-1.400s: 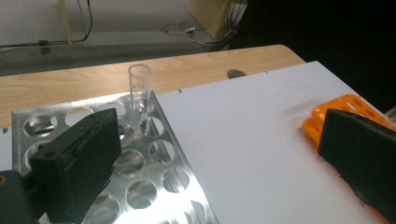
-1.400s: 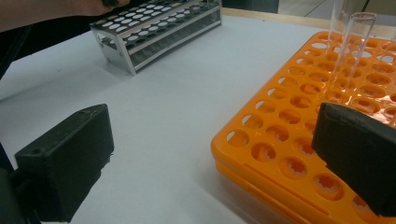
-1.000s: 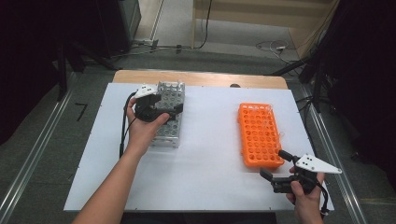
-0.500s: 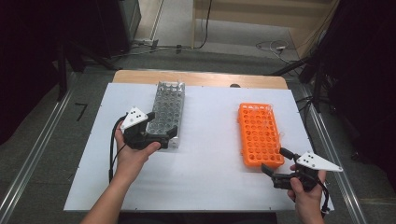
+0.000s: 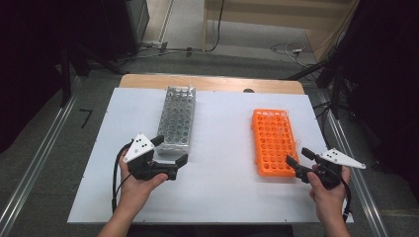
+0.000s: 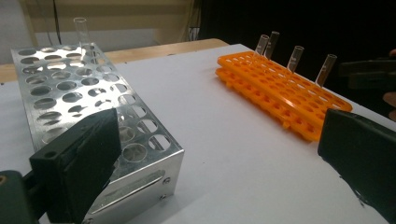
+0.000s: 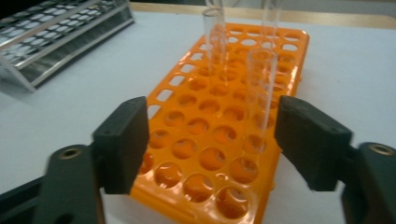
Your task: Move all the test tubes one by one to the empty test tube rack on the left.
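right gripper: jaws apart with nothing between them, have just been closing, at near end of orange rack | tubes stand in rack just ahead | left gripper: jaws spread, empty, at near end of metal rack | one tube at its far end

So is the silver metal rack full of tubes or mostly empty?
Mostly empty: the silver metal rack shows open holes, with one clear glass tube standing upright at its far end.
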